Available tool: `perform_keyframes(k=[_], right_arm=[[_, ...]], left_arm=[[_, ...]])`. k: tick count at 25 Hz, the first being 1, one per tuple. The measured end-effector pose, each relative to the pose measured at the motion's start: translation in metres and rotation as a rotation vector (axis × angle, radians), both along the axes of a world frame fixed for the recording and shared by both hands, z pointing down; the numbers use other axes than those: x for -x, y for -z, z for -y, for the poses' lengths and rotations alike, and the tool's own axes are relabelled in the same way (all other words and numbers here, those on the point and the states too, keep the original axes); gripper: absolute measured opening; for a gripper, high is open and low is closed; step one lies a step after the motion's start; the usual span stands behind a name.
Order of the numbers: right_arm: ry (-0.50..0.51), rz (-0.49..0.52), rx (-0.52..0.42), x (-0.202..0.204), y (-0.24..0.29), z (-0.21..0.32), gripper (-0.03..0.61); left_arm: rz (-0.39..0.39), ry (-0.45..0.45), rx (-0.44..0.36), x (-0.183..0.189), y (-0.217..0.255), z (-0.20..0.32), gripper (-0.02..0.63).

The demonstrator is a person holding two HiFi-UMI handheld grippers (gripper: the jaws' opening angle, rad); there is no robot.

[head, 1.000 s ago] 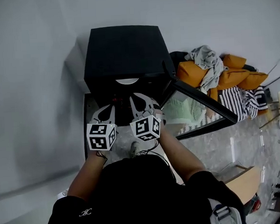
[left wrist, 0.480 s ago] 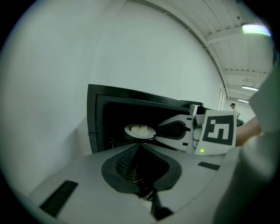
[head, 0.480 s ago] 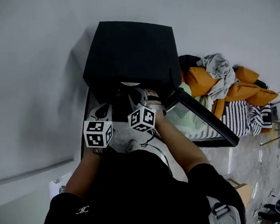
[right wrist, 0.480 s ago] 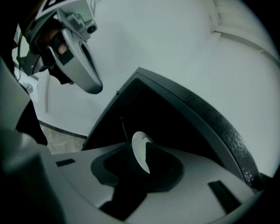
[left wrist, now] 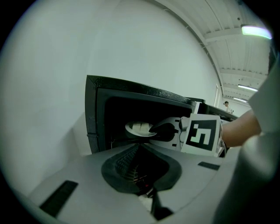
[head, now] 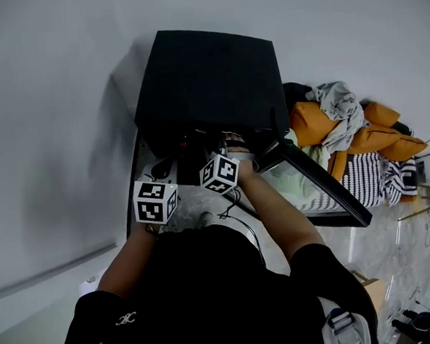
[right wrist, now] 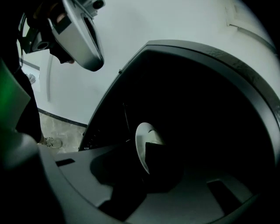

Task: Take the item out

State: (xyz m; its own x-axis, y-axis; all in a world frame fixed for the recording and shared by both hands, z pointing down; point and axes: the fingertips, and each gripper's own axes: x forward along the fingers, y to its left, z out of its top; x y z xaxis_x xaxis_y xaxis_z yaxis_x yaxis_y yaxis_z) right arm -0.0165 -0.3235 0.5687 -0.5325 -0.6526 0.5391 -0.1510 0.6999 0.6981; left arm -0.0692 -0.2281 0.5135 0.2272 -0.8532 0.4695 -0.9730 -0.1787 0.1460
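Observation:
A black microwave (head: 205, 77) stands with its door (head: 325, 186) swung open to the right. Inside lies a white plate (left wrist: 138, 128), which in the right gripper view shows edge-on (right wrist: 143, 140). My right gripper (left wrist: 154, 130) reaches into the cavity, its jaws closed over the plate's near rim (right wrist: 142, 168). In the head view its fingertips are hidden inside the oven and only its marker cube (head: 219, 174) shows. My left gripper (head: 159, 169) hangs outside the opening at the left, shut and empty (left wrist: 140, 175).
The microwave rests on a pale speckled counter (head: 188, 205) against a white wall. A heap of orange cushions and clothes (head: 343, 123) lies to the right, beyond the open door. The left gripper's body (right wrist: 81, 35) shows at the top left of the right gripper view.
My right gripper has pushed forward into the microwave and its fingers now sit on the plate. The left gripper has stayed outside, near the opening's left side.

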Motion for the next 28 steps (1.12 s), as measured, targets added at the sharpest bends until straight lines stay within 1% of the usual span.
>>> perform_keyframes(k=[4, 12, 14, 16, 17, 28], right_arm=[[-0.026, -0.011, -0.005, 0.006, -0.003, 0.004, 0.103], [-0.087, -0.033, 0.002, 0.009, -0.005, 0.011, 0.101], [-0.098, -0.035, 0.0, 0.01, -0.004, 0.012, 0.088], [-0.104, -0.041, -0.009, 0.011, -0.005, 0.012, 0.057], [-0.107, -0.047, -0.016, 0.011, -0.006, 0.012, 0.054], [-0.125, -0.077, -0.034, 0.009, -0.005, 0.006, 0.048]], left_arm=[[-0.031, -0.021, 0.015, 0.005, -0.004, 0.003, 0.009], [-0.039, -0.061, 0.023, 0.015, -0.008, 0.005, 0.008], [-0.041, -0.068, 0.023, 0.018, -0.009, 0.007, 0.008], [-0.046, -0.073, 0.021, 0.02, -0.01, 0.01, 0.009], [-0.049, -0.076, 0.021, 0.021, -0.01, 0.011, 0.008], [-0.072, -0.122, 0.032, 0.021, -0.016, 0.018, 0.009]])
